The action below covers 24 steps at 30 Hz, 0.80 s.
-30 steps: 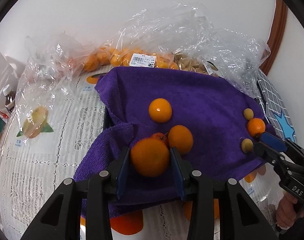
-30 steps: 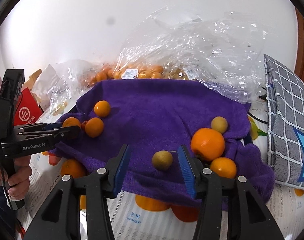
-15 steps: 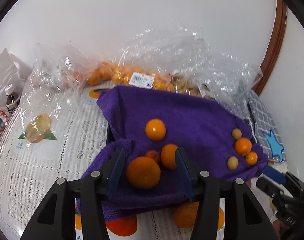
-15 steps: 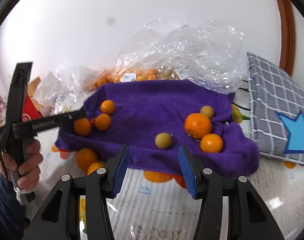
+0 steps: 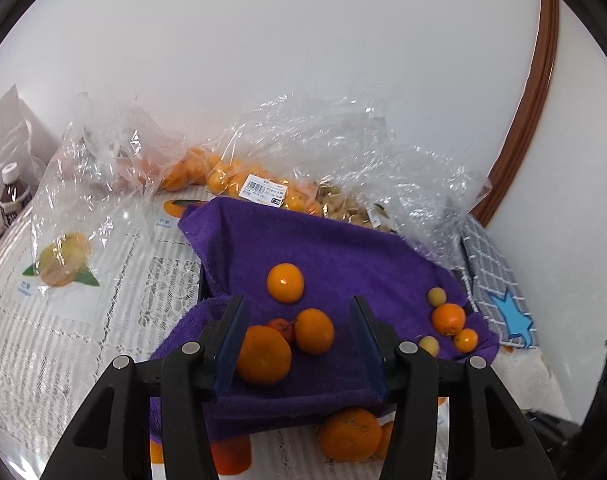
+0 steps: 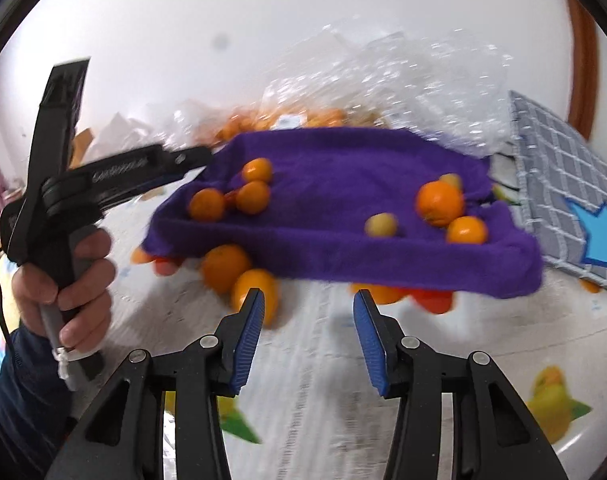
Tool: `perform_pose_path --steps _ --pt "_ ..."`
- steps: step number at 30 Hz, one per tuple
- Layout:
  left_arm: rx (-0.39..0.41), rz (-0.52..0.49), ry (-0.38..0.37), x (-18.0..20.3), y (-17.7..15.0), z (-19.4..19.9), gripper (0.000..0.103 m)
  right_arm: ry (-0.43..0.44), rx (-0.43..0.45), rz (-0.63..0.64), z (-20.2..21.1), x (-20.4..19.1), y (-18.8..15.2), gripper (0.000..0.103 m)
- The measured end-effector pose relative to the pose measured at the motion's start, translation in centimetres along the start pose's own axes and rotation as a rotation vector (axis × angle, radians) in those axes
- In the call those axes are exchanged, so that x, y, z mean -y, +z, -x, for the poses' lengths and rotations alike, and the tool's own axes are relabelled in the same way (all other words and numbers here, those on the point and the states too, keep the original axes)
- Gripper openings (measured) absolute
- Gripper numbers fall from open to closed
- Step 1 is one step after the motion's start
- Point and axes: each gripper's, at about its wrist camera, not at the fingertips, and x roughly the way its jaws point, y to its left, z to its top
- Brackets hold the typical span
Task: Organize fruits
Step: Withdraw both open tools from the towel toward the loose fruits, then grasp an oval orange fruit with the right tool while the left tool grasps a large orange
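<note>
A purple towel (image 5: 323, 248) covers a tray and holds loose fruit. A large orange (image 5: 263, 354), a small red fruit (image 5: 282, 326) and two more oranges (image 5: 314, 330) lie at its near left. Two oranges (image 5: 447, 319) and two yellowish fruits (image 5: 437, 297) lie at its right. My left gripper (image 5: 297, 344) is open, with the large orange loose between its jaws. My right gripper (image 6: 308, 334) is open and empty, held back over the tablecloth in front of the towel (image 6: 343, 216). The left gripper (image 6: 115, 176) also shows in the right wrist view.
Clear plastic bags (image 5: 343, 152) with oranges and pale fruit lie behind the towel. A bottle (image 5: 11, 192) stands at far left. A grey checked cushion (image 6: 563, 184) with a blue star lies at right. The lace tablecloth (image 5: 83, 320) has printed fruit pictures. A white wall is behind.
My left gripper opened, let go of the large orange and drew back. My right gripper pulled back from the yellowish fruit and the towel.
</note>
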Motion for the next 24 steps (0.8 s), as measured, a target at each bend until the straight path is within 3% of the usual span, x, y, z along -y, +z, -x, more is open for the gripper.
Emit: perform_pose_path --steps 6,13,17,22,24 --pt "-0.029 0.042 -0.074 -0.9 -1.7 1.3 0.048 0.047 -0.049 0.06 -2.2 -2.1 0.3 0.037" --pt "-0.031 0.056 -0.069 -1.7 -2.3 1.9 0.048 0.106 -0.125 0.056 -4.8 -2.0 0.9 0.034" --pt "-0.037 0.04 -0.072 -1.3 -2.5 2.0 0.047 0.135 -0.123 0.04 -4.8 -1.4 0.7 0.033" --pt "-0.052 0.001 -0.104 -0.3 -3.2 2.4 0.047 0.066 -0.057 0.025 -2.3 1.3 0.5 0.033" --pt "-0.065 -0.029 -0.115 0.4 -3.8 2.6 0.047 -0.003 -0.041 0.031 -1.4 3.0 0.2 0.033"
